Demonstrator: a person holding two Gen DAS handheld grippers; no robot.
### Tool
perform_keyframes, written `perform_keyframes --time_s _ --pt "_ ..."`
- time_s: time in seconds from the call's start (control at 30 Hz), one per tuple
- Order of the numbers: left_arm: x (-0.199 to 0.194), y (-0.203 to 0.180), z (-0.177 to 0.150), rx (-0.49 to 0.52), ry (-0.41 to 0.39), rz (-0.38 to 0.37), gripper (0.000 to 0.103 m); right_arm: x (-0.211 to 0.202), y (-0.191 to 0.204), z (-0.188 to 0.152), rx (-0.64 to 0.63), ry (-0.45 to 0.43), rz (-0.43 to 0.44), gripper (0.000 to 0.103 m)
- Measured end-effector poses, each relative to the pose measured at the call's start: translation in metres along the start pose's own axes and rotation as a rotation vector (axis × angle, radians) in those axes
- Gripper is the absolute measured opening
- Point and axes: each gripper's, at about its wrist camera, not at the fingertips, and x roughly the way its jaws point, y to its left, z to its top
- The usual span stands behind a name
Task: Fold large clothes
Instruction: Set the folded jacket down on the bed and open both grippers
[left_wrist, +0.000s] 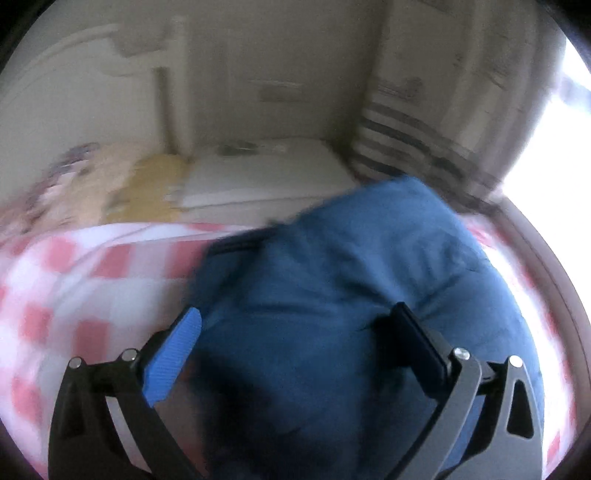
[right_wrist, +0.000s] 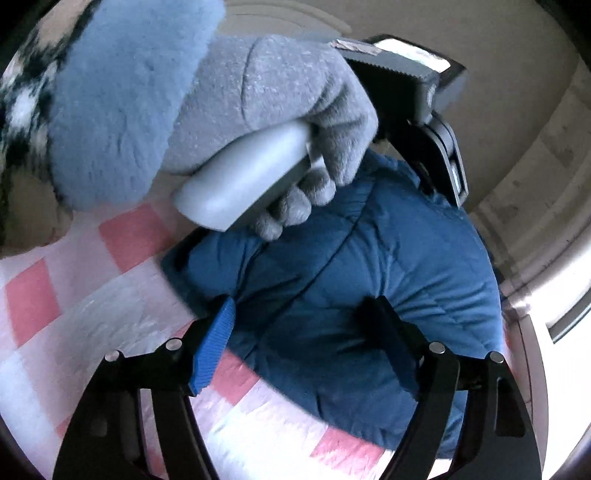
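Both claws, left (left_wrist: 291, 350) and right (right_wrist: 306, 343), stood apart, empty, over puffy blue quilted jacket (right_wrist: 351, 277) on pink-checked bedspread (right_wrist: 74, 314); next grip best at six-o'clock hem.

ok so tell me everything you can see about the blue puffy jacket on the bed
The blue quilted puffer jacket looks like padded, smooth synthetic fabric with stitched seams and soft creases. It lies bunched in a rounded heap on the pink and white checked bed cover, near the bed's edge. Neither pair of open fingers is seen pressing it; the left gripper and the right gripper point at it from above.
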Motion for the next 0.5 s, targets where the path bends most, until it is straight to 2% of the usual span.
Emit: perform_keyframes --time_s 0.07,0.1,0.17,0.23,0.37,0.43,0.5 --pt "-0.031 0.011 -0.011 -0.051 -0.095 0.072 0.101 -0.025 -0.009 -0.007 0.053 -0.032 0.092 0.085" --pt "-0.047 0.015 -0.018 -0.062 -0.135 0.097 0.101 -0.042 -0.019 -0.014 0.114 -0.070 0.140 0.090" --pt "-0.082 0.021 -0.034 -0.048 -0.186 0.126 0.101 -0.070 -0.042 -0.027 0.229 -0.139 0.162 0.093" --pt "-0.117 0.025 -0.049 -0.026 -0.233 0.140 0.101 -0.090 -0.069 -0.038 0.348 -0.177 0.132 0.093" --pt "-0.207 0.023 -0.088 -0.013 -0.381 0.278 0.101 -0.126 -0.106 -0.061 0.507 -0.212 -0.037 0.098" --pt "-0.246 0.018 -0.109 0.006 -0.424 0.333 0.101 -0.139 -0.116 -0.066 0.567 -0.231 -0.072 0.098" --pt "-0.271 0.011 -0.128 0.009 -0.442 0.321 0.101 -0.146 -0.115 -0.065 0.596 -0.241 -0.097 0.098"
